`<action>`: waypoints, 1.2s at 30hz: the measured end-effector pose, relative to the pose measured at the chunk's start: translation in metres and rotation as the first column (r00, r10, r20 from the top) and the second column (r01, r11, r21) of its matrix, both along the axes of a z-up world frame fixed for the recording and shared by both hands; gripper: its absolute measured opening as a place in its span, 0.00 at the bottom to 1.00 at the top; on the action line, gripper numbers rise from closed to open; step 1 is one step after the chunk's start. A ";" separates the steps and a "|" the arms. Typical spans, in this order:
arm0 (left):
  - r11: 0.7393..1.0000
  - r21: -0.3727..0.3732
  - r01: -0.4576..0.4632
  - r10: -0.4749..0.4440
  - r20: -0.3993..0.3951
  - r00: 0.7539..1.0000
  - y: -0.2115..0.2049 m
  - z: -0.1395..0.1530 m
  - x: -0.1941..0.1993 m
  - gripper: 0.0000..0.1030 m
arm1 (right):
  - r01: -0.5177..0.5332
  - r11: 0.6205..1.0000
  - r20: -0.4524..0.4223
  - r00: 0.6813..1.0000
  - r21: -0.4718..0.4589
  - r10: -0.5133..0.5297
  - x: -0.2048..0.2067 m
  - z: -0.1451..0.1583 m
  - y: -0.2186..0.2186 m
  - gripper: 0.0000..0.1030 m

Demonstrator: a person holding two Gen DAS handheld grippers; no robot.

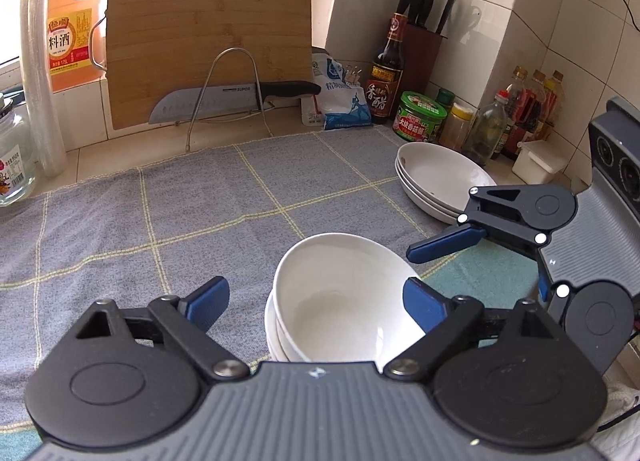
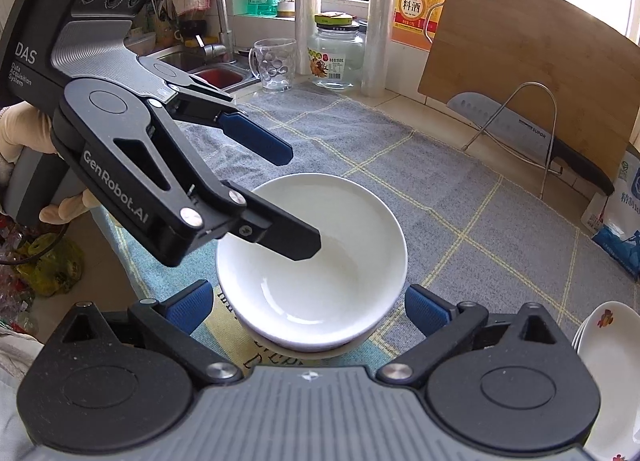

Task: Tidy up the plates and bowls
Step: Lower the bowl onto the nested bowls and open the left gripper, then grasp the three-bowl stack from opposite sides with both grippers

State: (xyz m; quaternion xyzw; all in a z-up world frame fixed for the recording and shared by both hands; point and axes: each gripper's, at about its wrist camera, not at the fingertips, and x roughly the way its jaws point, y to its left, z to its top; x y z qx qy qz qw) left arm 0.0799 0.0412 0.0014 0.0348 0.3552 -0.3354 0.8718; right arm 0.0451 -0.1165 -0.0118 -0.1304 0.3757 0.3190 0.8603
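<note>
A stack of white bowls (image 1: 340, 297) stands on the grey checked towel (image 1: 160, 221); it also shows in the right wrist view (image 2: 320, 261). My left gripper (image 1: 316, 303) is open, one finger inside the top bowl, one outside to its left; from the right wrist view it (image 2: 296, 201) reaches over the bowl rim. My right gripper (image 2: 308, 307) is open and empty, straddling the near side of the stack; it also shows in the left wrist view (image 1: 472, 265). A stack of white plates (image 1: 440, 181) sits at the right, also seen in the right wrist view (image 2: 608, 373).
A bamboo cutting board (image 1: 208, 41) and a knife (image 1: 224, 99) in a wire rack stand at the back. Sauce bottles and jars (image 1: 420, 117) crowd the back right corner. A glass mug (image 2: 274, 65), jar (image 2: 336, 57) and sink (image 2: 200, 65) lie to the left.
</note>
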 end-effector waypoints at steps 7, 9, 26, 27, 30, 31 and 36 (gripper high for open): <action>0.992 -0.067 0.111 -0.110 0.018 0.994 -0.004 0.011 -0.016 0.91 | 0.011 1.000 -0.009 1.000 0.010 -0.011 -0.002 -0.002 -0.002 1.00; 0.992 -0.054 0.117 -0.117 0.000 0.993 -0.009 0.006 -0.014 0.91 | 0.012 1.000 -0.007 1.000 0.009 -0.012 -0.002 -0.003 -0.002 1.00; 0.974 0.072 0.215 -0.218 0.029 0.976 0.024 -0.009 -0.024 0.92 | 0.064 0.996 -0.031 0.997 -0.064 -0.066 -0.005 -0.017 0.001 1.00; 0.968 0.091 0.233 -0.236 0.028 0.971 0.027 -0.014 -0.025 0.92 | 0.067 0.995 -0.033 0.997 -0.072 -0.070 -0.004 -0.020 0.002 1.00; 0.951 0.144 0.275 -0.281 0.025 0.959 0.031 -0.034 -0.024 0.92 | 0.087 0.989 -0.043 0.995 -0.118 -0.093 -0.002 -0.029 0.009 1.00; 0.943 0.167 0.286 -0.295 0.028 0.955 0.032 -0.043 -0.023 0.92 | 0.094 0.987 -0.045 0.994 -0.127 -0.101 -0.001 -0.031 0.010 1.00; 0.915 0.214 0.343 -0.361 0.052 0.931 0.030 -0.068 -0.013 0.92 | 0.129 0.978 -0.052 0.989 -0.164 -0.139 0.003 -0.039 0.020 1.00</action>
